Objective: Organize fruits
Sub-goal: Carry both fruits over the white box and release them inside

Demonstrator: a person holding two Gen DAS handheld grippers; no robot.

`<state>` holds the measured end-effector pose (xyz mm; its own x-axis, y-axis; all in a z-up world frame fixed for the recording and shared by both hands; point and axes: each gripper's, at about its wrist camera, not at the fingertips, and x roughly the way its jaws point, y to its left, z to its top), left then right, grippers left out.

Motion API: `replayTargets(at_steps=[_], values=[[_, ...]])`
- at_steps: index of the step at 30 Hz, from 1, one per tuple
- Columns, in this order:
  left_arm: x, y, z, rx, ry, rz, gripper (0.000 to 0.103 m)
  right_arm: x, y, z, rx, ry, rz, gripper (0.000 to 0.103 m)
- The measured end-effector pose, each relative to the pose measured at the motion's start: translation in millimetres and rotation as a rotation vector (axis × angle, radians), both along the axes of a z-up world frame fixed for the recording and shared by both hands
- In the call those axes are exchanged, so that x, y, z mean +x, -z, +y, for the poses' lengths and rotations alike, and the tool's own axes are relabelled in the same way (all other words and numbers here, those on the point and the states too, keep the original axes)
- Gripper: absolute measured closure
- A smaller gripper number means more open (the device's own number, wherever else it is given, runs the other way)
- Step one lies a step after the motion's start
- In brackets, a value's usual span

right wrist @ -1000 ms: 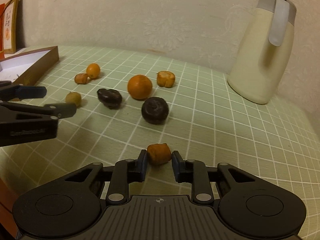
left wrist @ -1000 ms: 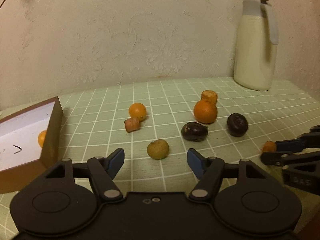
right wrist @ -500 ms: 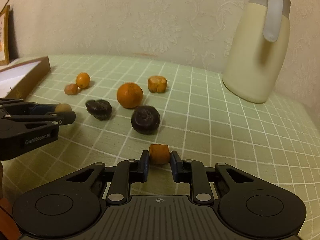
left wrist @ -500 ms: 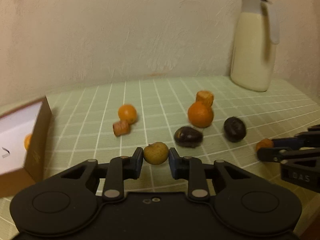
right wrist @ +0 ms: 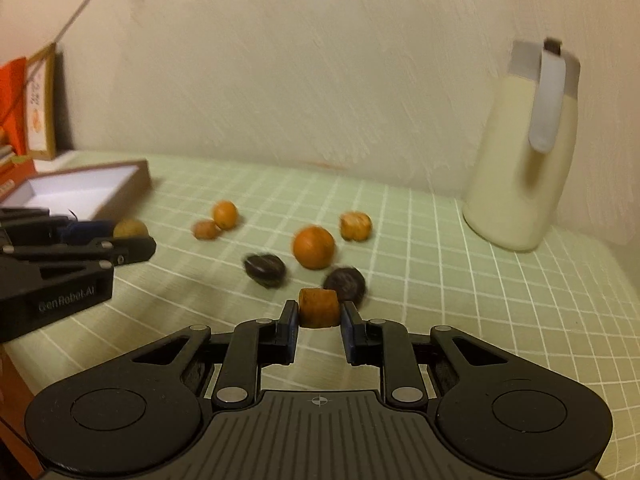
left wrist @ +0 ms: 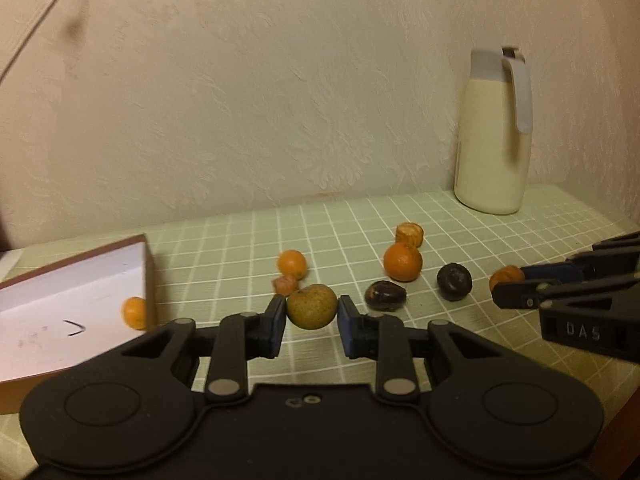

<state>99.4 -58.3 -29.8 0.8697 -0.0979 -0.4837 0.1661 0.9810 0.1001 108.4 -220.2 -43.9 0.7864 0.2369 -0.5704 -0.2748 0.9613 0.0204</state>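
My left gripper [left wrist: 312, 310] is shut on a yellow-green round fruit [left wrist: 312, 306], lifted off the green checked tablecloth [left wrist: 240, 256]. My right gripper [right wrist: 319, 312] is shut on a small orange fruit piece [right wrist: 319, 307], also raised. On the cloth lie a large orange [left wrist: 402, 261], a small orange [left wrist: 292, 263], two orange pieces [left wrist: 409, 234] [left wrist: 285, 284] and two dark fruits [left wrist: 385, 290] [left wrist: 454, 281]. A brown box with a white inside [left wrist: 60, 312] stands at the left and holds one orange fruit [left wrist: 134, 311]. Each gripper shows in the other's view, the right gripper [left wrist: 508, 282] and the left gripper [right wrist: 132, 236].
A cream jug with a grey lid and handle [left wrist: 494, 136] stands at the back right against the wall. A framed picture and orange items [right wrist: 36, 112] sit at the far left in the right wrist view. The table's edge runs along the right [left wrist: 620, 432].
My left gripper closed on the yellow-green fruit and lifted it. My right gripper tightened on the orange piece and raised it too. Both views have climbed above the cloth.
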Motion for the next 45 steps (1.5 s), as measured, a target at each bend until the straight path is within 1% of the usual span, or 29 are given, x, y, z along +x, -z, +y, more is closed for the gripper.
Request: replayTargets(at_steps=[7,12,15,23,32,41,45], values=[[-36.3,-19.3,25.1,-0.004,-0.046,-0.043,0.085,-25.7,-27.1,22.8,0.045,-0.063,-0.065,0.080],[-58.1,-29.8,42.0,0.008,-0.080,-0.072,0.085,-42.2,-41.8,40.9,0.068,-0.122,-0.099,0.080],[-66.4,-36.1,53.2,0.008,-0.109,-0.087,0.085,-48.4,-50.0,54.4,0.080,-0.163,-0.112,0.080],[-85.0,-52.9,89.6,-0.021,-0.199,-0.122,0.085,-55.1,-63.8,92.3,0.094,-0.267,-0.138,0.080],[-89.4,-65.1,125.7,-0.035,-0.282,-0.148,0.085,-57.4,-80.3,131.8,0.103,-0.341,-0.193,0.080],[-80.9,-76.5,167.0,-0.047,-0.392,-0.187,0.085,-36.9,-95.7,161.4,0.134,-0.365,-0.235,0.080],[-77.2,-78.7,180.1,-0.051,-0.424,-0.201,0.085,-28.1,-102.1,175.2,0.147,-0.373,-0.258,0.080]])
